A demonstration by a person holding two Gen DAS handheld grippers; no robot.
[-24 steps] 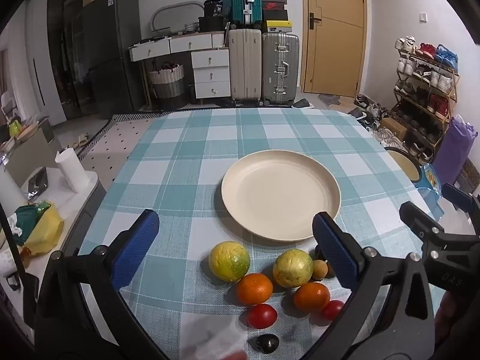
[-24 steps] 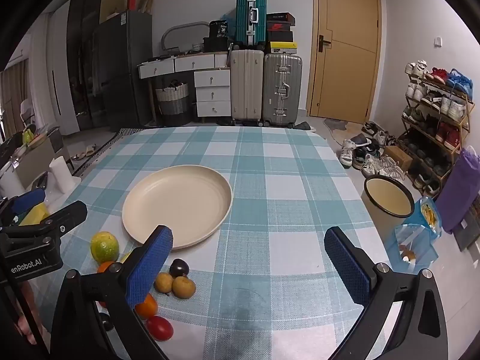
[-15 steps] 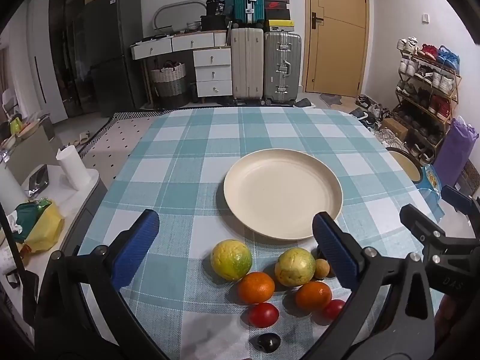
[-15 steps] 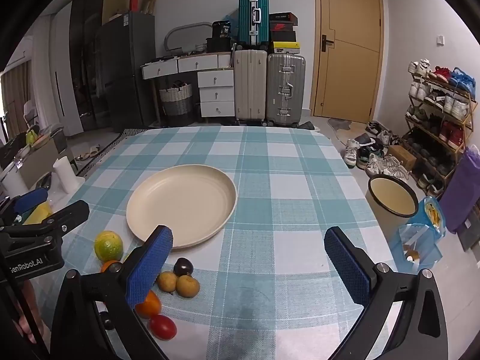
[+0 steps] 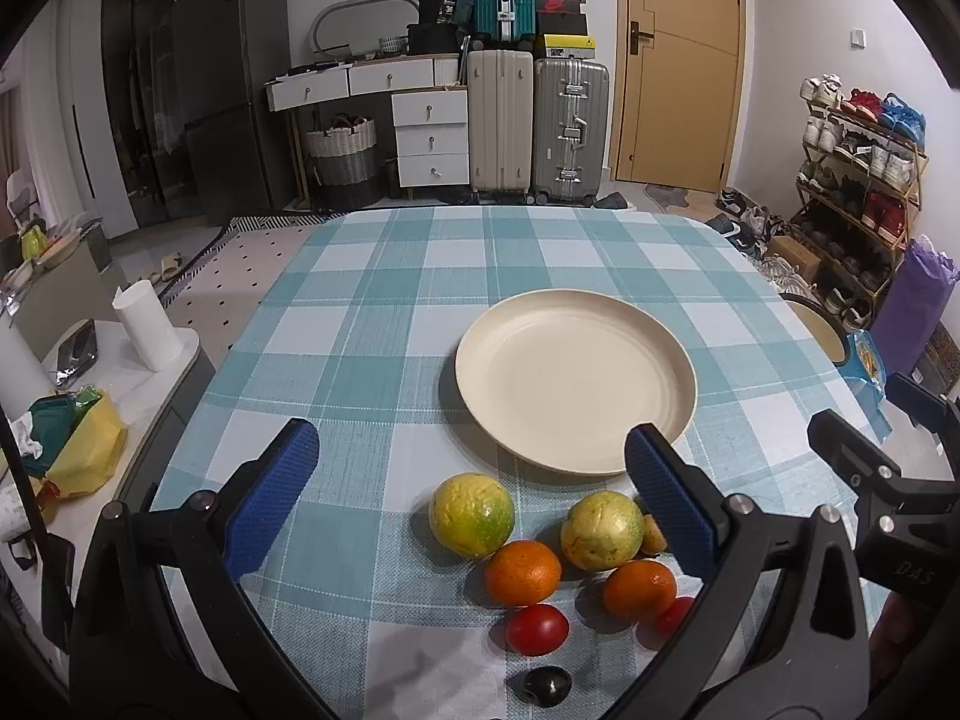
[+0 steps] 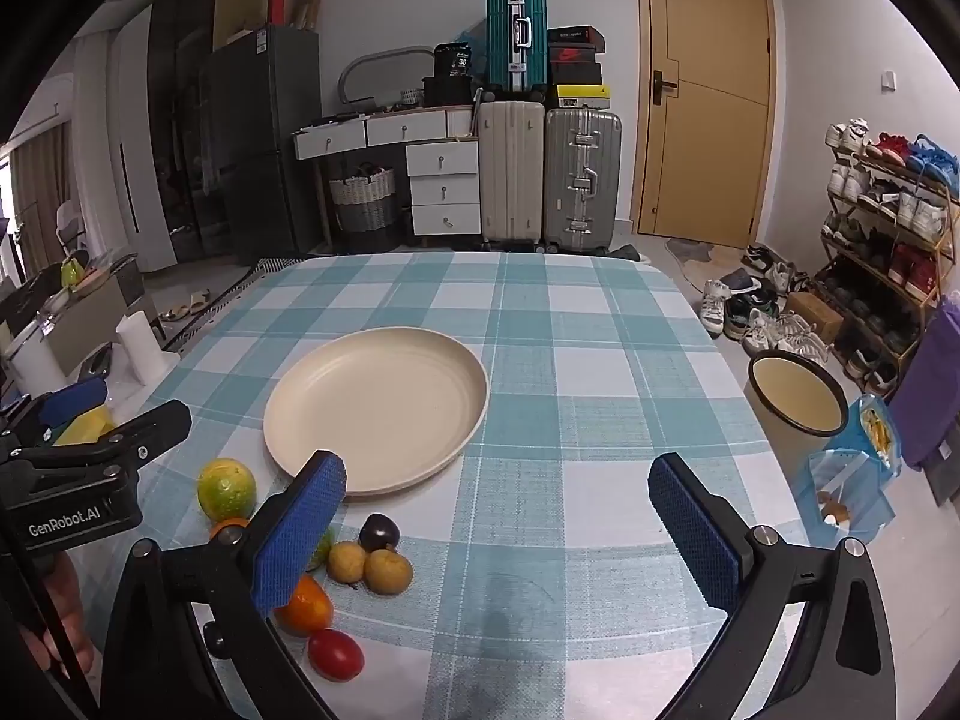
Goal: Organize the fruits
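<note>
An empty cream plate (image 5: pixel 575 384) (image 6: pixel 375 408) sits mid-table on the checked cloth. In front of it lies a cluster of fruit: two yellow-green citrus (image 5: pixel 472 515) (image 5: pixel 602 530), two oranges (image 5: pixel 522 572) (image 5: pixel 638 588), a red tomato (image 5: pixel 536 629), a dark plum (image 5: pixel 545 686). The right wrist view shows two small brown fruits (image 6: pixel 387 571), a dark plum (image 6: pixel 379 531), an orange (image 6: pixel 304 605) and a tomato (image 6: pixel 335 654). My left gripper (image 5: pixel 474 492) is open and empty above the fruit. My right gripper (image 6: pixel 498 534) is open and empty to the right of the cluster.
The table's edges fall off left and right. A side stand with paper rolls (image 5: pixel 147 333) and a yellow bag (image 5: pixel 84 450) is at the left. A bin (image 6: pixel 795 402) and blue bag (image 6: pixel 852 468) stand on the floor at the right. Suitcases and drawers line the far wall.
Both grippers have shifted slightly, so the plate and fruit sit a little lower and further right in the views. Both stay open and empty. No fruit has moved.
</note>
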